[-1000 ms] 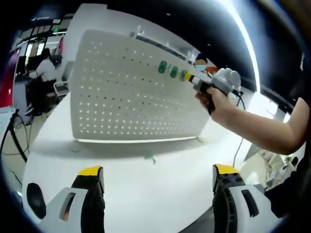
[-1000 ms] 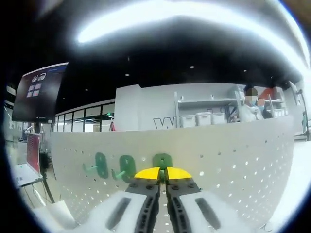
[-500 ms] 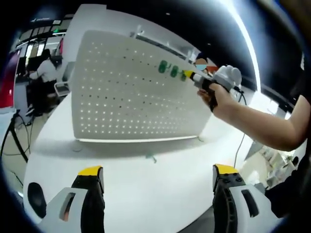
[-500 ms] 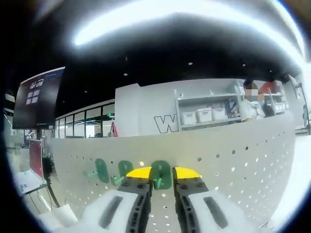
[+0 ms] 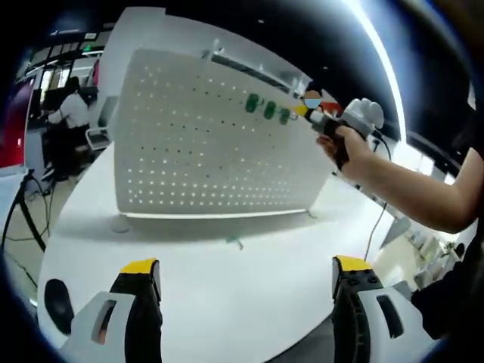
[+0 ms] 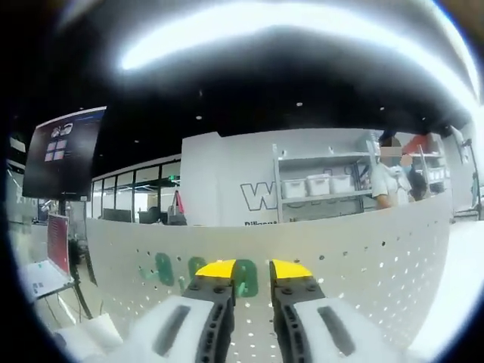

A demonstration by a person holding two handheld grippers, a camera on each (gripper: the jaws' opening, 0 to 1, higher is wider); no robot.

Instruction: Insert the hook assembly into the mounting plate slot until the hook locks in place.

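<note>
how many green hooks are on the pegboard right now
3, in a row near the pegboard's top edge: left hook, middle hook, right hook beside the right gripper. None looks hidden.

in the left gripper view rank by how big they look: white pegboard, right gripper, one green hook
1. white pegboard
2. right gripper, held in a hand beside the board
3. green hook, one of three that look alike

White tool point(image 5: 242, 302) bodies, black jaws (yellow-tipped), bare forearm point(image 5: 412, 193), dark clothing.
</note>
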